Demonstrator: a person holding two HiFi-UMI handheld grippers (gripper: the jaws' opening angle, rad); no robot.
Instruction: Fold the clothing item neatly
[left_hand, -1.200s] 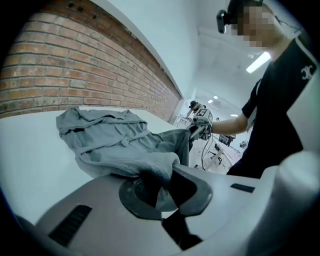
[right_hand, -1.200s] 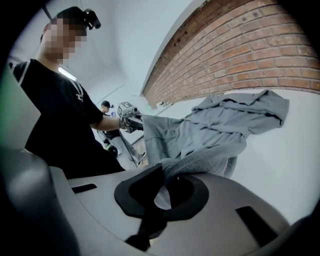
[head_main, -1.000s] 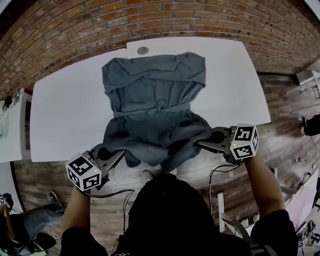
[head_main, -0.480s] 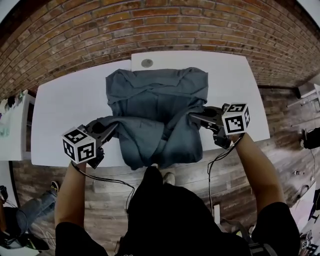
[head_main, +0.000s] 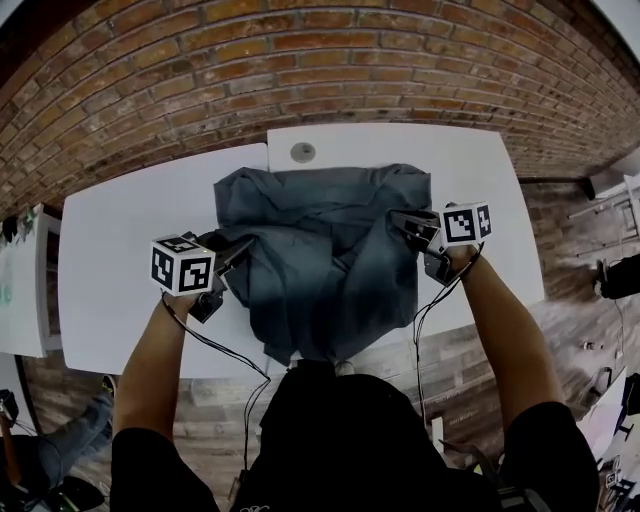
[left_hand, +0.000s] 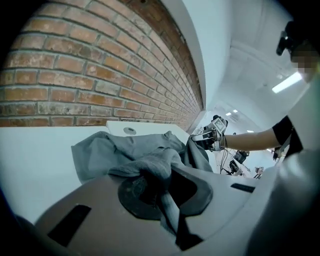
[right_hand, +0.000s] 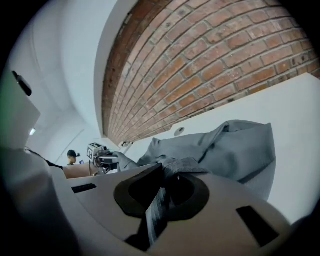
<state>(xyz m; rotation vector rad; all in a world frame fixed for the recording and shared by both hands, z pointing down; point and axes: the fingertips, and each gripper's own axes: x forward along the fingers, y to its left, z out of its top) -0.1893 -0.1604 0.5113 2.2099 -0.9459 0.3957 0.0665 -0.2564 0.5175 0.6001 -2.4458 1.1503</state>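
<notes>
From my end the brick wall (head_main: 300, 60) fills the far side of the head view, and below it runs the white surface (head_main: 120, 250), which looks like two tops butted together. The grey clothing item (head_main: 330, 250) lies rumpled across the middle of that surface. Its far edge sits near the wall side and its near end reaches the edge closest to me. My two arms come in from below, one on each flank of the cloth. The left gripper (head_main: 232, 258) is at the garment's left edge, and in the left gripper view its jaws (left_hand: 165, 187) are pinched together on a bunched fold of the grey fabric (left_hand: 125, 150). The right gripper (head_main: 405, 225) is at the garment's right edge. In the right gripper view its jaws (right_hand: 162, 192) are likewise clamped on a wad of the cloth (right_hand: 235, 145), with a pale printed strip (right_hand: 156, 210) hanging down between them. Each gripper carries its marker cube, left (head_main: 182, 265) and right (head_main: 466, 223), and a thin cable (head_main: 215, 345) trails from the left one. A small round cap (head_main: 302, 152) is set into the surface just beyond the garment's far edge.
</notes>
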